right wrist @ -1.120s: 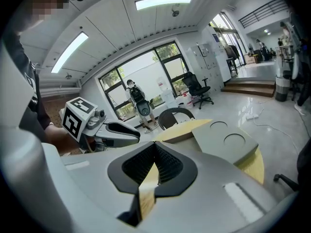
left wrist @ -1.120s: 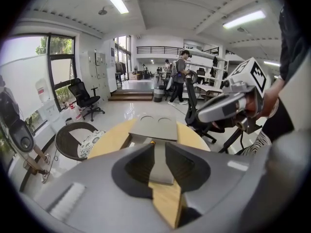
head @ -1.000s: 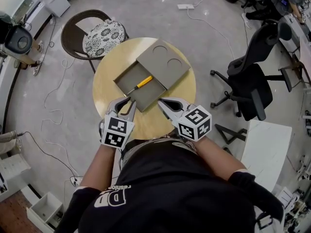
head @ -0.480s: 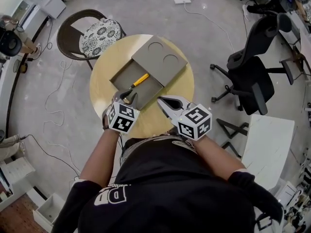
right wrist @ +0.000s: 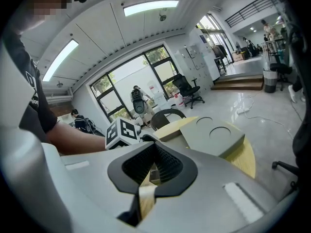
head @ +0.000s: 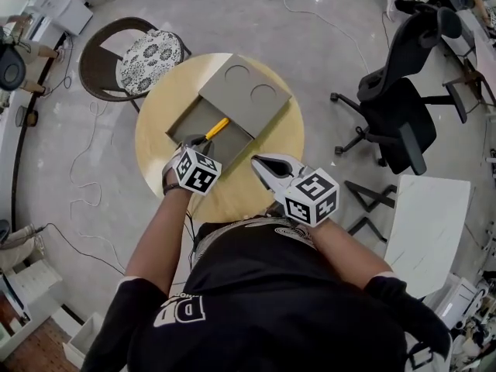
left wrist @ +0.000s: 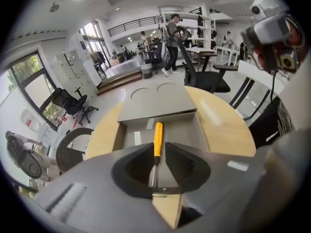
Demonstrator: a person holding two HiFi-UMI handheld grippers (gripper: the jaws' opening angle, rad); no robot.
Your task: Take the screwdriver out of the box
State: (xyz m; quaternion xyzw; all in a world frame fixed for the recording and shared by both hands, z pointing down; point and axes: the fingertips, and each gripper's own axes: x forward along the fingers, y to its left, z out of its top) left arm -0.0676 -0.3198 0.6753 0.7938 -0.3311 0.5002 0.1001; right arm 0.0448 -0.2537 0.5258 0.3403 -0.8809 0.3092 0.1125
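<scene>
Left tool [left wrist: 157, 147] spread astride the likely light, rigid screwdriver [left wrist: 158, 134]; pinch its yellow handle toward 12 o'clock. Right tool [right wrist: 155, 146] pressed together.

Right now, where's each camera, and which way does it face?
Head view: on the person's head, facing down at table and box; shows both arms.
Left gripper view: on the left gripper, facing the screwdriver between its jaws.
Right gripper view: on the right gripper, facing across the table; shows left forearm.
All three show the box.

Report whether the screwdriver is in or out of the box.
In. The yellow-handled screwdriver lies on the floor of the open grey box, its shaft between the left gripper's open fingers.
</scene>
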